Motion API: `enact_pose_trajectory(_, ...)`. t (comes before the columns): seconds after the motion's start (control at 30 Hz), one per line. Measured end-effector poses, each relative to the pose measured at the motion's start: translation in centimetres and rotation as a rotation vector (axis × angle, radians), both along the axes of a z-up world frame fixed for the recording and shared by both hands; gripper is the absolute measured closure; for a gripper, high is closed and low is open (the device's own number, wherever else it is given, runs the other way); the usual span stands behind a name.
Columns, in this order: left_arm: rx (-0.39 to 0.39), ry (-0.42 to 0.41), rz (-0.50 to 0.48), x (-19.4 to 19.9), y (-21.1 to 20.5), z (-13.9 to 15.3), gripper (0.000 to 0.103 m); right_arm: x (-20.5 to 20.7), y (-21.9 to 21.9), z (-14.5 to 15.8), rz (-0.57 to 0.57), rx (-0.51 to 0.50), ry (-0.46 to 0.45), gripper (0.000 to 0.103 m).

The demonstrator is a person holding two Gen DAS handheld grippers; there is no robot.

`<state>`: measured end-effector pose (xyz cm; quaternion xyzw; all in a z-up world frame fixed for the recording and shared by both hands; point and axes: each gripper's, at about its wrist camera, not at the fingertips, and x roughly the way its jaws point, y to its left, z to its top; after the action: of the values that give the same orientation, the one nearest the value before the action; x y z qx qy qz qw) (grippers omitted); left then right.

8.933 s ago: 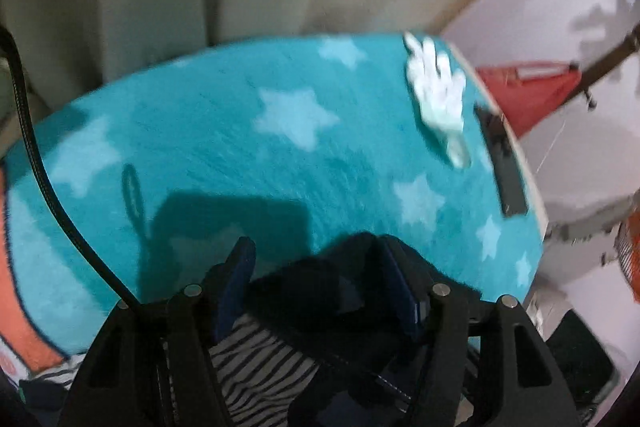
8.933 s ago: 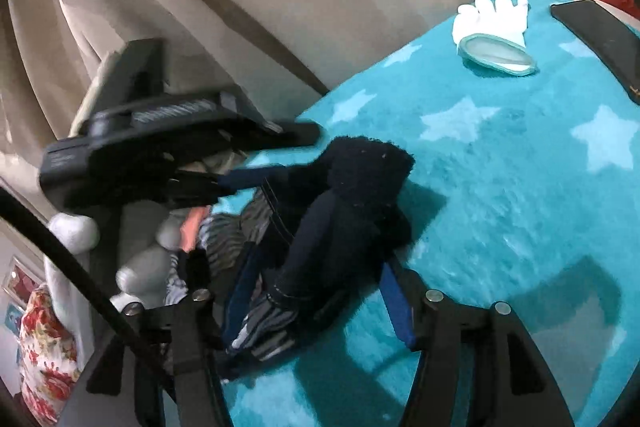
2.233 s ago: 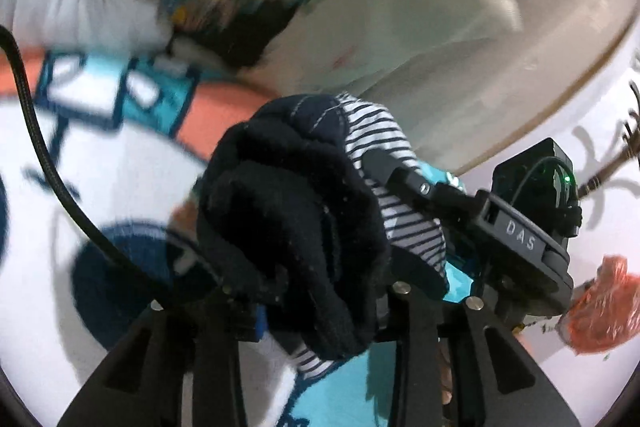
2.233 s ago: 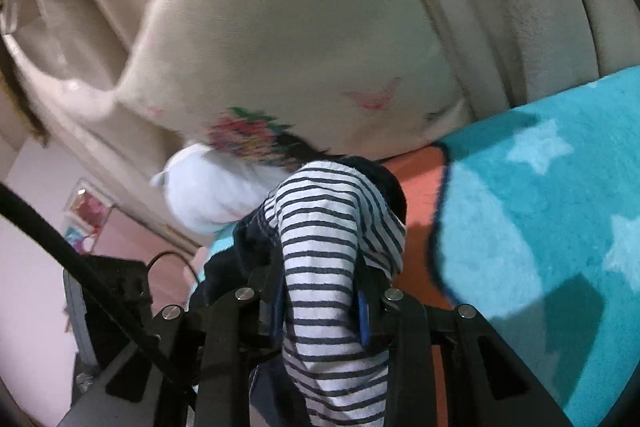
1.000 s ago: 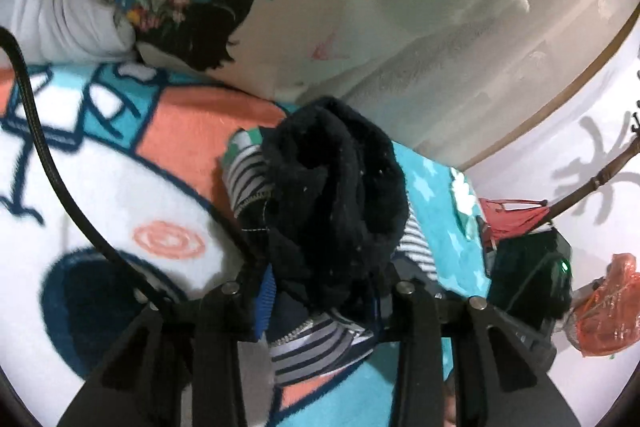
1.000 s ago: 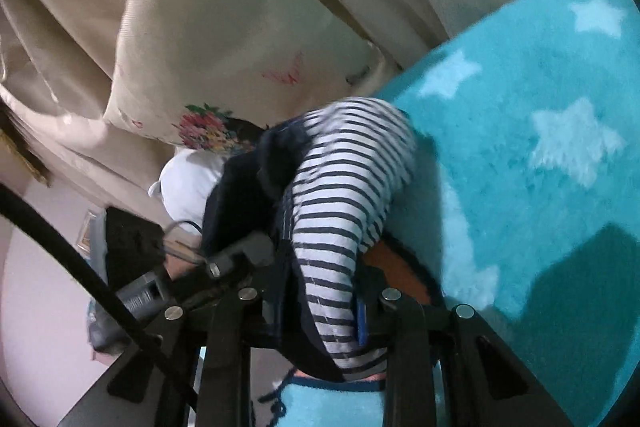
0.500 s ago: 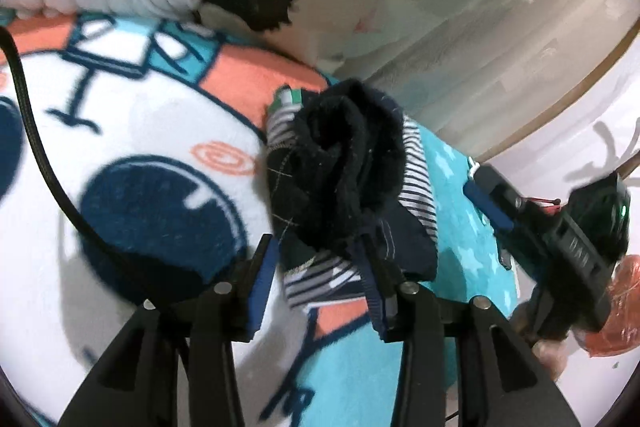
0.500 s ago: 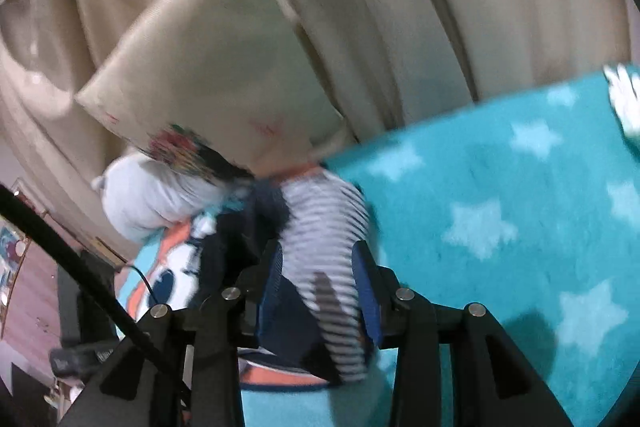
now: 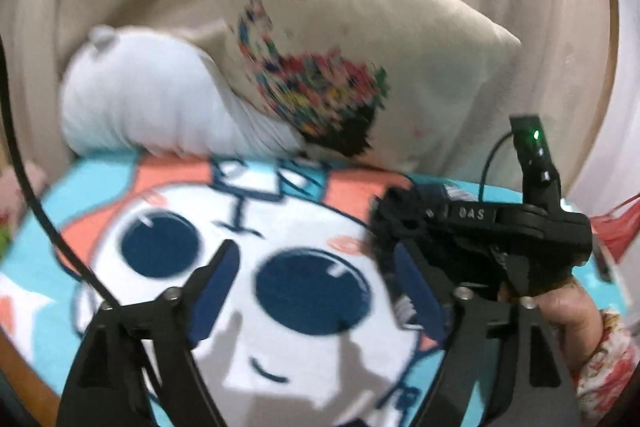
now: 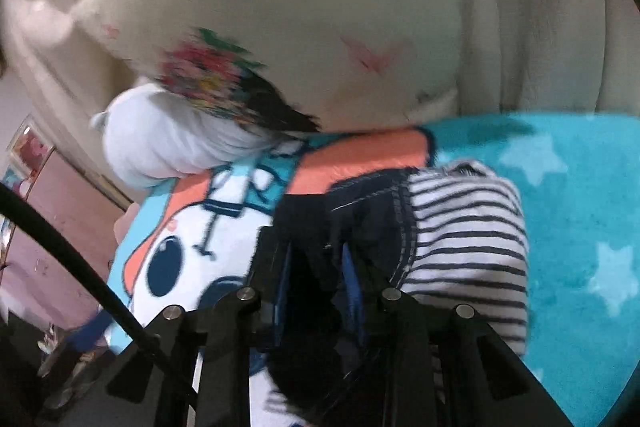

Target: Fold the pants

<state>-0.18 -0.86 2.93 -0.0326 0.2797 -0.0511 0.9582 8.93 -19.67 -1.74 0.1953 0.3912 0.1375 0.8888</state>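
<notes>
While my left gripper [image 9: 312, 291] hangs with its jaws spread wide and nothing between them above the cartoon face printed on the blanket [image 9: 168, 307], my right gripper [image 10: 316, 279] is clamped narrow on the dark fabric of the pants [image 10: 460, 227]. The pants form a bunched bundle, navy denim and black fleece beside a striped lining, lying on the blanket where the orange print meets the teal star field, toward the blanket's far edge and just short of the floral pillow [image 10: 280, 39] and the white pillow [image 10: 160, 143]. In the left wrist view the right gripper [image 9: 404, 223] appears at the right, its tips buried in dark cloth, so the grip itself is hidden there.

Risks, as I judge them: the bundle is held by a single pinch, so lifting may let the layers unroll or the slippery lining slide out. A pinch that catches only the fleece would leave the denim behind. Both views are motion-blurred, so I cannot tell which layers are caught. Crowding the pillows may snag the cable [image 10: 80, 267]
</notes>
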Motion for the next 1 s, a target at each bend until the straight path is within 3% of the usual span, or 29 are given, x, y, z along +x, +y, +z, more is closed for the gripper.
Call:
enact_pose_trajectory(0.1, 0.036, -0.07, 0.038, -1.0, 0.3, 0.7, 0.009, -0.8, -0.7, 0.3, 0.008, 0.055, -0.01, 0.073)
enact_pose_trajectory(0.27, 0.033, -0.09, 0.076, -1.3, 0.6, 1.0, 0.008, -3.0, -1.0, 2.8, 0.008, 0.075, -0.147, 0.071)
enact_pose_trajectory(0.47, 0.123, -0.098, 0.156, -1.8, -0.1, 0.8, 0.005, -0.4, -1.8, 0.2, -0.054, 0.067, -0.016, 0.066)
enact_pose_trajectory(0.7, 0.095, -0.056, 0.126, -1.8, -0.3, 0.7, 0.004, -3.2, -2.9, 1.5, -0.027, 0.145, -0.05, 0.06)
enact_pose_trajectory(0.77, 0.101, -0.046, 0.122, -1.8, -0.6, 0.6, 0.004, -4.7, -2.9, 2.1, -0.018, 0.128, -0.07, 0.055)
enact_pose_trajectory(1.0, 0.095, 0.006, 0.099, -1.6, -1.6, 0.1, 0.004, -10.5, -3.4, 2.1, -0.036, 0.022, -0.113, 0.054)
